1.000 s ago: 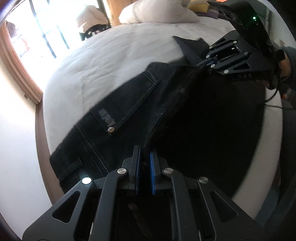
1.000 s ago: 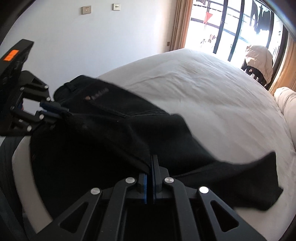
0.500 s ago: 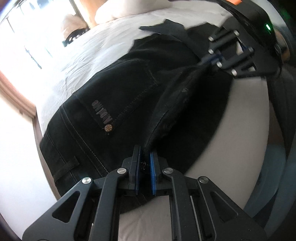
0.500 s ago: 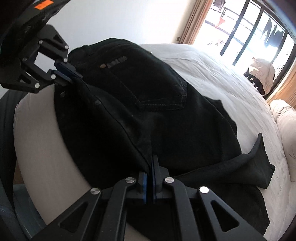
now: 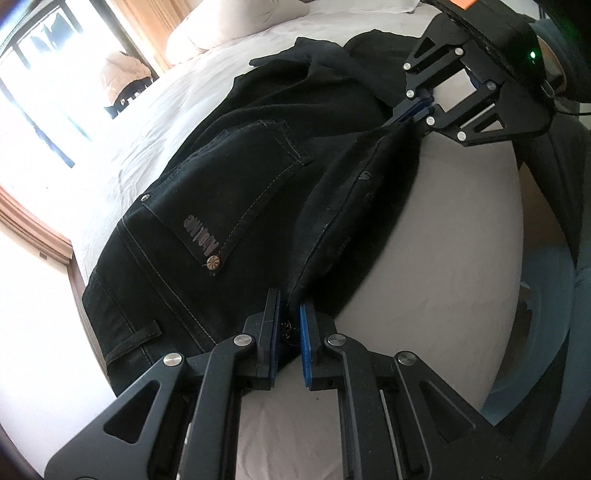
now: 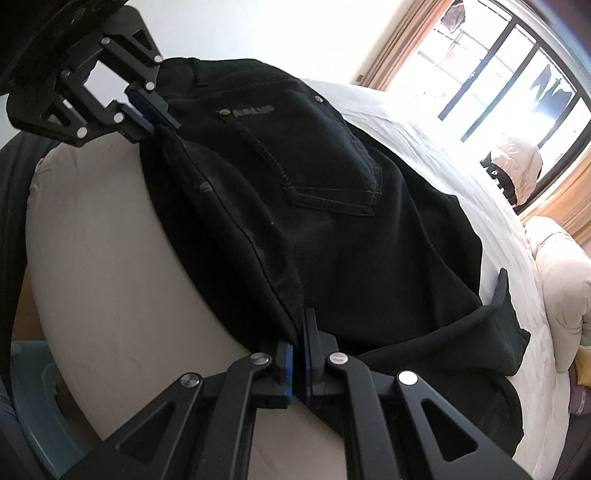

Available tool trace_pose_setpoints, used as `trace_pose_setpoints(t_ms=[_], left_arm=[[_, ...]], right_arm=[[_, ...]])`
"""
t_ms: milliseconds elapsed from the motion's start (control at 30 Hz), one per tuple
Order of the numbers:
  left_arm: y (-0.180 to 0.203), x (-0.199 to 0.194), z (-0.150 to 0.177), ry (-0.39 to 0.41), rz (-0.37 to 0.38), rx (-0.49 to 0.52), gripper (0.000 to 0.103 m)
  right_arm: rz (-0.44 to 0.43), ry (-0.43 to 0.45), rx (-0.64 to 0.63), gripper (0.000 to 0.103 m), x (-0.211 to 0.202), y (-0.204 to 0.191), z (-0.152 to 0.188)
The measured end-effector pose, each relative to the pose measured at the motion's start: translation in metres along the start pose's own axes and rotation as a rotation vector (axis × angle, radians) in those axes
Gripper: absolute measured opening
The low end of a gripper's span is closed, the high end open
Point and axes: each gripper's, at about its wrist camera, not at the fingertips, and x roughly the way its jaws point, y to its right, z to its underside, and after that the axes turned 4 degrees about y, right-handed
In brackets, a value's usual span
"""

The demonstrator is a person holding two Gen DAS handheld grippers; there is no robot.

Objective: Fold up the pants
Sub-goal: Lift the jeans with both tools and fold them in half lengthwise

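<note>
Black jeans (image 5: 240, 192) lie on a white bed (image 5: 461, 258), back pocket up, with a folded edge stretched between my two grippers near the bed's edge. My left gripper (image 5: 288, 321) is shut on the waistband end of that edge; it also shows in the right wrist view (image 6: 162, 114). My right gripper (image 6: 300, 332) is shut on the other end of the edge, and shows in the left wrist view (image 5: 413, 110). The jeans (image 6: 332, 206) spread away toward the window, with a loose leg end (image 6: 506, 317) lying crumpled at the right.
A white pillow (image 5: 236, 22) lies at the head of the bed. A large window (image 6: 517, 66) with a chair and a beige garment (image 6: 517, 162) stands beyond. The bed's rounded edge (image 6: 92, 295) drops off below the grippers. A blue tub (image 5: 535, 332) sits on the floor.
Both grippers have drawn the folded edge of the jeans down and toward the near edge of the bed. The cloth that hung lifted now lies flatter on the mattress.
</note>
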Motion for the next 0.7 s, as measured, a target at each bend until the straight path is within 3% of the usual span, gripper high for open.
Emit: trace_pose_setpoints(t_ms=[233, 700], left_arm=[[-0.002, 0.013, 0.003, -0.003, 0.004, -0.025, 0.009], [0.003, -0.003, 0.02, 0.021, -0.01, -0.038, 0.01]], right_arm=[[0.008, -0.01, -0.019, 0.005, 0.008, 0.007, -0.001], [0.02, 0.005, -0.006, 0.008, 0.008, -0.009, 0.017]])
